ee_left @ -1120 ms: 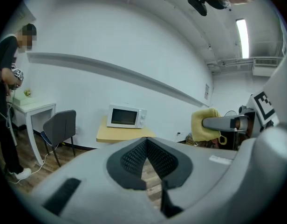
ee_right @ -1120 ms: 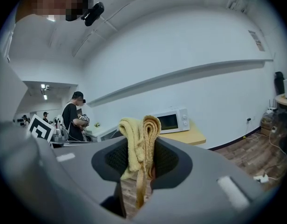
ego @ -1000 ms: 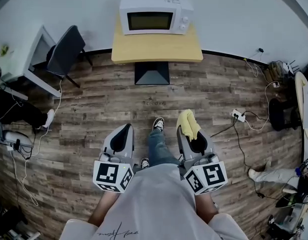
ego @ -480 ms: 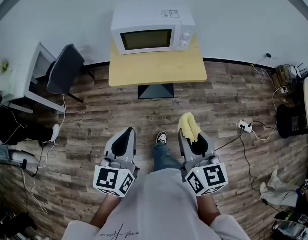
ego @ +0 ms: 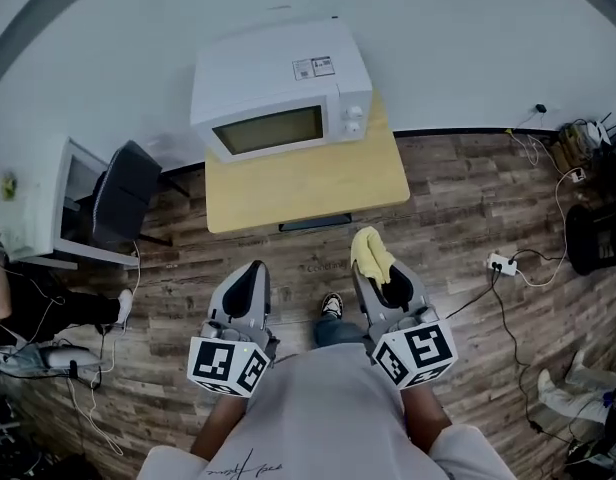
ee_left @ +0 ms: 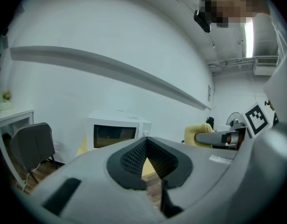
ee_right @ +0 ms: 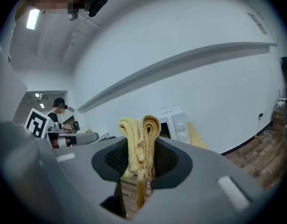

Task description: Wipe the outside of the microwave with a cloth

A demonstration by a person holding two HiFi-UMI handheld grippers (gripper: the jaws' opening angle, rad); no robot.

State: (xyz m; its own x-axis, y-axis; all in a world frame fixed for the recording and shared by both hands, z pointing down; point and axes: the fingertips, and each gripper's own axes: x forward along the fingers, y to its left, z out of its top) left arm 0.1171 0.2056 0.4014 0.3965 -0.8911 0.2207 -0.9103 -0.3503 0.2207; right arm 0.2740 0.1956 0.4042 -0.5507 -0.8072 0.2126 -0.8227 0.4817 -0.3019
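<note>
Head view: the white microwave [ego: 283, 88] sits at 12 o'clock on the wooden bench [ego: 308, 183]. The left tongs [ego: 250, 273] are at 7 o'clock and the right tongs [ego: 383, 273] at 5 o'clock.
Left gripper view: the left tongs are closed and empty.
Right gripper view: the right tongs pinch a folded yellow cloth [ee_right: 139, 134].

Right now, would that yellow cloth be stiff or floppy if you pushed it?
Probably floppy: the cloth folds over and droops between the right gripper's jaws. Likely light too; a small pinch holds it up.

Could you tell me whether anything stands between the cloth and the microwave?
Nothing visible does. The cloth, clamped in the right tool, faces the microwave across open floor and the bare front of the table.
</note>
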